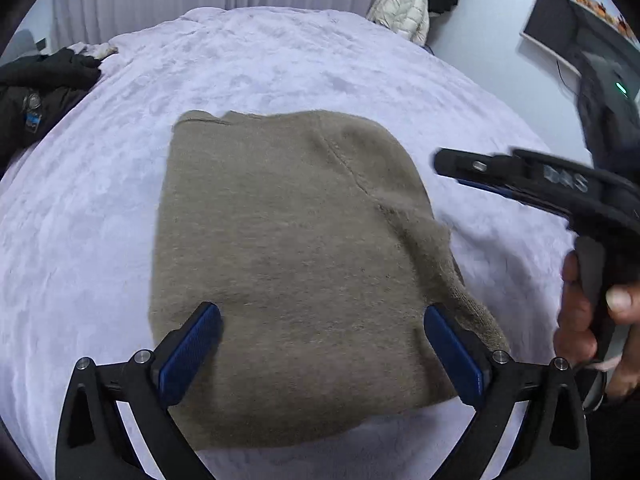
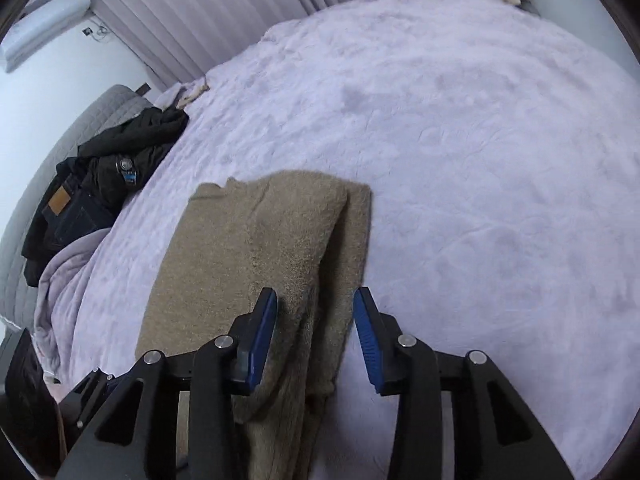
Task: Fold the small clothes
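A tan knitted garment (image 1: 288,264) is seen lying on a bed covered by a pale lilac fleecy blanket (image 1: 280,64), folded into a roughly rectangular bundle, with a seam running diagonally across its right part and a looser flap trailing at its near right edge. The left claw (image 1: 322,354) is held above the near end of the garment with its 2 blue-padded fingers (image 1: 190,354) spread wide apart; nothing is gripped between them, and the fabric is seen below the gap. In the right wrist view, the right claw (image 2: 316,338) is seen over the garment's right side, its jaws partly apart; the left pad (image 2: 260,344) lies against or just over a raised fold of the knit, while the right pad is clear of the cloth, over the blanket, so no clamping is shown. In the left wrist view, the right claw is seen blurred at the right, held by a hand (image 1: 592,312) wrapped around its handle. A heap of dark clothes (image 2: 100,184) is seen at the far left edge of the bed, well apart from the garment. Pale vertical blinds (image 2: 192,12) and a cream padded jacket (image 1: 404,4) are seen beyond the far end of the bed.
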Demonstrator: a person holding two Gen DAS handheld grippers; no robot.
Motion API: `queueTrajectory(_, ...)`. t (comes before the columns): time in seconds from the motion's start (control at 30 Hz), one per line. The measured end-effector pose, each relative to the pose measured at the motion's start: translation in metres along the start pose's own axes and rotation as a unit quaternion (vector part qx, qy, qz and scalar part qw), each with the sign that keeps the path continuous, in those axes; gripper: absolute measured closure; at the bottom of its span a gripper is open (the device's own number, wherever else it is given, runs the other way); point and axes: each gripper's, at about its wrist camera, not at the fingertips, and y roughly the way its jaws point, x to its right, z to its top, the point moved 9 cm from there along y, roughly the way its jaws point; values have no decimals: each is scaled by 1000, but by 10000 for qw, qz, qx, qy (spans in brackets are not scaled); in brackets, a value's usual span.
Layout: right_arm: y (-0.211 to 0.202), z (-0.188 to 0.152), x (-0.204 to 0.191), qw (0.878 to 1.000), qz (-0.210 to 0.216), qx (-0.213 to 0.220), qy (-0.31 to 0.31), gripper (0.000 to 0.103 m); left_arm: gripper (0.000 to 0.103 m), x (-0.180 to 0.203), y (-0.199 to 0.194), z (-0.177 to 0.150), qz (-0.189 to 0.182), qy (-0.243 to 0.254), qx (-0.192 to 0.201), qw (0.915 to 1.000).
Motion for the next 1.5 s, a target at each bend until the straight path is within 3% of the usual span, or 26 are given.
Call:
queueTrajectory(0.07,-34,-4,-21,9987,117,365,-346,57,2,-18,-18,4,-26,-253,291,9993)
queueTrajectory(0.1,-47,-11,-38,9969,415,430,-512,54,2,-28,-25,5,-39,-385,397,9985)
queueTrajectory(0.17,-56,-26,-66,9931,836,373,-740,32,2,-48,-28,2,30,-615,443,9971)
queueTrajectory(0.3,-37,-52,-98,9862,1333,76,-977,31,2,-87,7,-27,73,-1216,-218,9923)
queueTrajectory(0.33,-25,-55,-93,9882,1193,-5,-957,31,1,-95,17,-38,249,-1233,-428,9911)
queueTrajectory(0.4,-3,-58,-65,9950,609,-108,-780,40,1,-99,28,-52,49,-1300,-494,9903)
queueTrajectory(0.43,5,-62,-51,9964,583,-229,-570,53,1,-100,26,-53,-2,-1340,-439,9900)
queueTrajectory(0.47,6,-64,-45,9966,695,-245,-366,56,1,-99,23,-53,-4,-1351,-430,9899)
queueTrajectory(0.53,-3,-67,-43,9960,840,-193,-235,56,1,-96,11,-49,141,-1306,-344,9907)
queueTrajectory(0.6,-13,-68,-49,9975,527,-213,-429,55,1,-90,-6,-35,162,-1093,-24,9939)
queueTrajectory(0.67,-31,-61,-62,9970,277,87,-721,43,1,-83,-15,-26,223,-907,171,9955)
queueTrajectory(0.73,-47,-53,-78,9933,177,408,-1062,31,1,-83,-9,-22,464,-769,78,9959)
queueTrajectory(0.77,-51,-52,-88,9910,149,485,-1240,30,1,-88,-3,-24,637,-744,2,9952)
queueTrajectory(0.87,-49,-65,-110,9888,299,343,-1420,30,1,-97,-1,-41,870,-734,-64,9935)
queueTrajectory(0.97,-48,-93,-121,9861,893,245,-1382,30,1,-98,-6,-51,851,-632,83,9943)
queueTrajectory(1.0,-41,-101,-116,9872,837,160,-1349,30,1,-98,-4,-52,941,-541,88,9941)
queueTrajectory(1.1,-7,-122,-77,9932,-38,-296,-1126,35,1,-97,0,-59,1055,-415,-29,9936)
queueTrajectory(1.23,-24,-123,-77,9942,227,-250,-1026,34,1,-95,-14,-54,1279,-264,185,9913)
queueTrajectory(1.4,-49,-96,-97,9850,1,159,-1718,32,1,-89,-13,-40,1230,-221,239,9919)
queueTrajectory(1.5,-41,-75,-105,9803,-115,233,-1956,32,1,-91,-1,-35,1227,-255,118,9921)
